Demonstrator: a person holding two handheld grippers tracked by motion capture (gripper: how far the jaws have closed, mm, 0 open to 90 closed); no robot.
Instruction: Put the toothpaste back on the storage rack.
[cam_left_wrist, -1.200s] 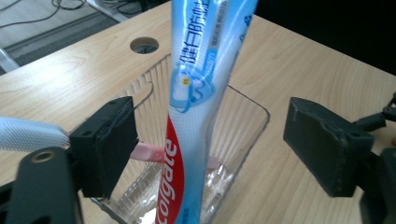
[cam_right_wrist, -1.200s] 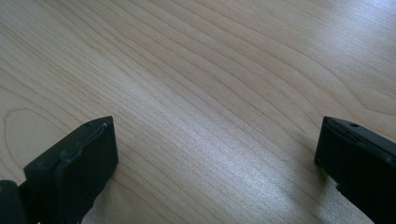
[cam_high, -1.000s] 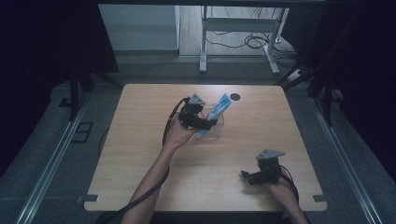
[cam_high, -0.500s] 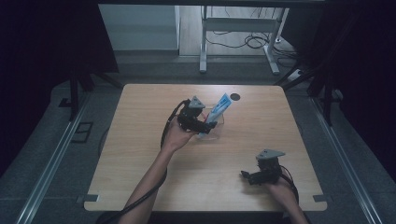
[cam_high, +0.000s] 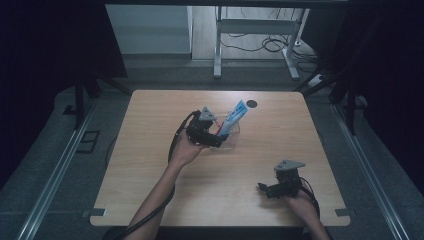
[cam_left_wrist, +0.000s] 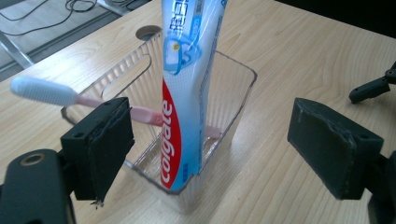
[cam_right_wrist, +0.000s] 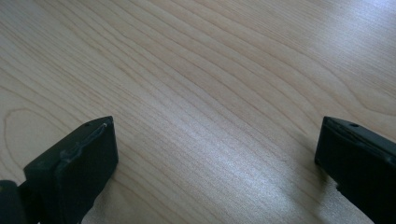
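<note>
Clear plastic, ribbed along its walls, makes up the small container (cam_left_wrist: 233, 88) that stands on the wooden table (cam_high: 150, 150) a little beyond the middle, toward the far edge; in the high view the same container (cam_high: 234, 131) sits just beside the left gripper (cam_high: 216, 140), on its right. Inside it a toothpaste tube (cam_left_wrist: 184, 93) stands nearly upright, white and pale blue above, red below with white lettering, its lower end down on the container floor and its top leaning out over the rim; in the high view the toothpaste tube (cam_high: 235, 116) tilts toward the far right. A toothbrush (cam_left_wrist: 70, 95) with a white head and a pink handle lies slanted across the container, head outside the near-left wall, handle passing behind the tube down to the floor. The left gripper (cam_left_wrist: 210, 149) has its jaws spread wide, one on either side of the container's near corner, neither pad touching plastic, tube or brush; it grasps nothing. The right gripper (cam_high: 265, 189) rests low near the table's near right corner, well apart from the container; in its own view the right gripper (cam_right_wrist: 217, 158) is released as well, jaws far apart over bare wood grain. A dark round hole (cam_high: 251, 104) marks the table beyond the container.
</note>
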